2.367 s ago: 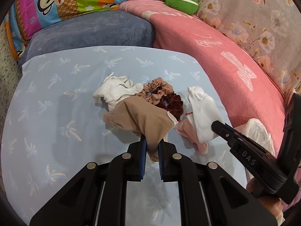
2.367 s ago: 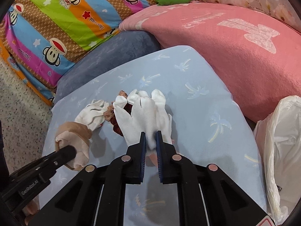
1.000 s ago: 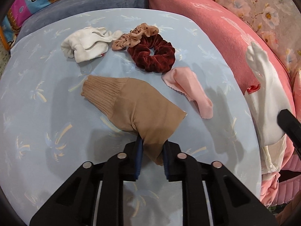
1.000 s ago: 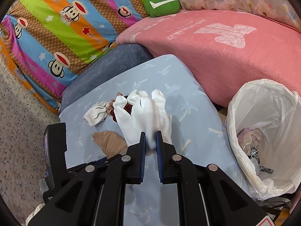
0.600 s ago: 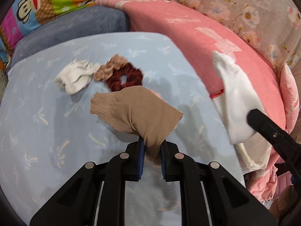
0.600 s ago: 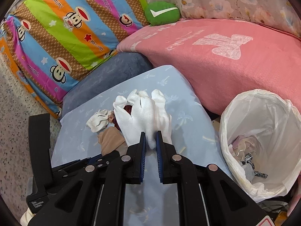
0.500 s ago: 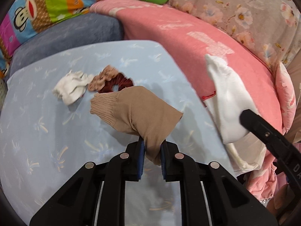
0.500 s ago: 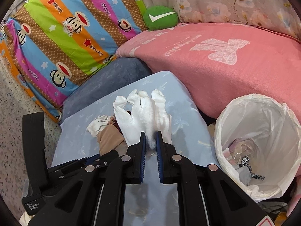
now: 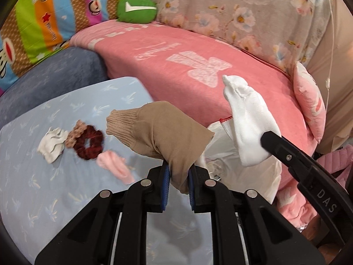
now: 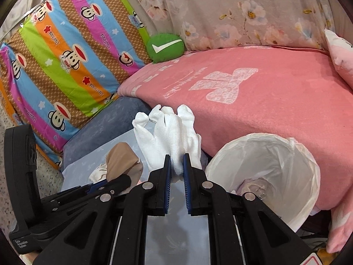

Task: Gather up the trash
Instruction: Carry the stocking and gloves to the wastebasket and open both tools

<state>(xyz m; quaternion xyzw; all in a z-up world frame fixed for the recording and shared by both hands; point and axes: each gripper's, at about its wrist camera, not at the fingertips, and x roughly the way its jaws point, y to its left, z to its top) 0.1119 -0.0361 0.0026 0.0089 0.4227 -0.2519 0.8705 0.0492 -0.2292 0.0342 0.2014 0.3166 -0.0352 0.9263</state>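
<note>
Left wrist alone shows maroon scrunchie, right wrist alone bin's trash

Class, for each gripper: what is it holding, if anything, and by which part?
The left gripper pinches the tan sock at its toe end, cuff free. The right gripper clamps the white glove near its wrist end, glove fingers pointing away.

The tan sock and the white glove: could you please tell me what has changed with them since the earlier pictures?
Both were lifted off the blue cover and carried toward the bin: the left tongs hold the tan sock in the air, the right tongs the white glove, beside the white-lined bin. Both grips stayed shut. The white sock, the scrunchies and the pink sock stayed put.
</note>
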